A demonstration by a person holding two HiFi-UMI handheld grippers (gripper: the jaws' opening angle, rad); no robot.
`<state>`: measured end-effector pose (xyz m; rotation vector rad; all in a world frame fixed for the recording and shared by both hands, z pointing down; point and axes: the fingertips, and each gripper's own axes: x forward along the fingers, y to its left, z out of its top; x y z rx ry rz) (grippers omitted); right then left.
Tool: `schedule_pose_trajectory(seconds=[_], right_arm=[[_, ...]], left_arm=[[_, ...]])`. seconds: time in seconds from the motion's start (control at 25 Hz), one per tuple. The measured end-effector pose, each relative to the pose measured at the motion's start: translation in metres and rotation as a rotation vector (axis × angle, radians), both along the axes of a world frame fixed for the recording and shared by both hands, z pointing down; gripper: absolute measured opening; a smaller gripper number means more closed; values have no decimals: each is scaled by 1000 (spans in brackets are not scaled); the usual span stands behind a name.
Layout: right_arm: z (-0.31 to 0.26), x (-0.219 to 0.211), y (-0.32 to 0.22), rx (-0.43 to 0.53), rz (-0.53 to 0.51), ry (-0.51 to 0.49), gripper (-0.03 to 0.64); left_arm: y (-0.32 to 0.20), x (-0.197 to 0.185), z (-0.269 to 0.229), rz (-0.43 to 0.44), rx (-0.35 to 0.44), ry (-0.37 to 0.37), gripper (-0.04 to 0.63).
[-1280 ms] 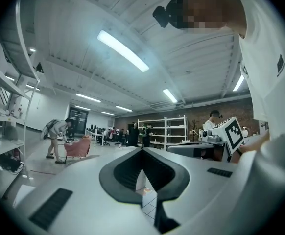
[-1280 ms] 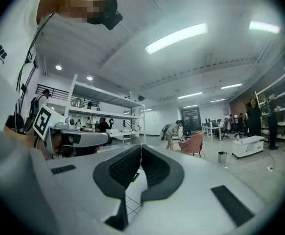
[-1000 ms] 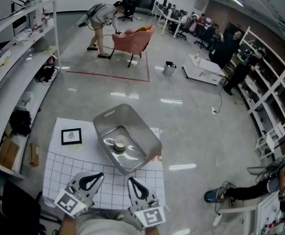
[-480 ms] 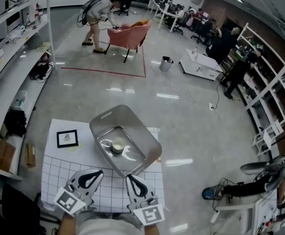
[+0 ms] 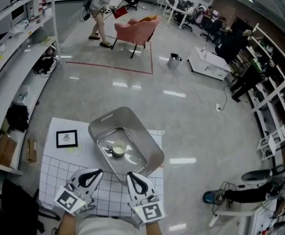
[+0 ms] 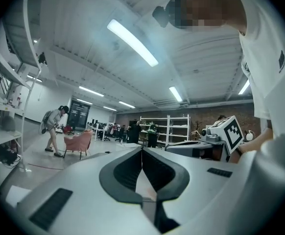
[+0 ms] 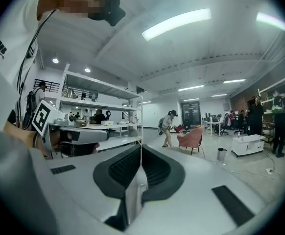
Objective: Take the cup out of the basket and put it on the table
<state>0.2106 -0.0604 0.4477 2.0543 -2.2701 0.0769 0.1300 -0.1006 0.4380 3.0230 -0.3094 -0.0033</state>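
In the head view a silvery metal basket [image 5: 147, 138] stands on the gridded table [image 5: 59, 173], and a small pale cup [image 5: 118, 149] sits on its floor. My left gripper [image 5: 97, 172] hovers just short of the basket's near-left corner, its jaws together and holding nothing. My right gripper [image 5: 131, 176] hangs at the basket's near edge, also shut and holding nothing. Both gripper views look level across the room, with each pair of jaws meeting in a thin seam: left gripper [image 6: 142, 150], right gripper [image 7: 141, 148]. Neither gripper view shows the basket or the cup.
A framed marker card [image 5: 66, 138] lies on the table left of the basket. White shelving [image 5: 15, 43] runs along the left wall. Far off, a person [image 5: 99, 11] bends beside a pink armchair [image 5: 137, 29], and a shoe [image 5: 212, 197] shows on the floor to the right.
Both grippers have edged forward toward the basket's near edge and stayed shut. The view has shifted a little, and the distant person has moved beside the armchair.
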Motion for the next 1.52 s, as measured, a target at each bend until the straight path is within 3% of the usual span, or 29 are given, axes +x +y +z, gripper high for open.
schedule_pose_trajectory(seconds=[0.6,1.04,1.52], right_arm=[[38,40,-62,-175,-118,152,19],[88,50,-116,-317,-303,287,154],[176,45,-160,-533,-548,535,284]], left_arm=[[-36,37,20,-6,7,-82,9],[-57,61,29,10,44,-150,9],[-86,71,51,6,40,-248,9]])
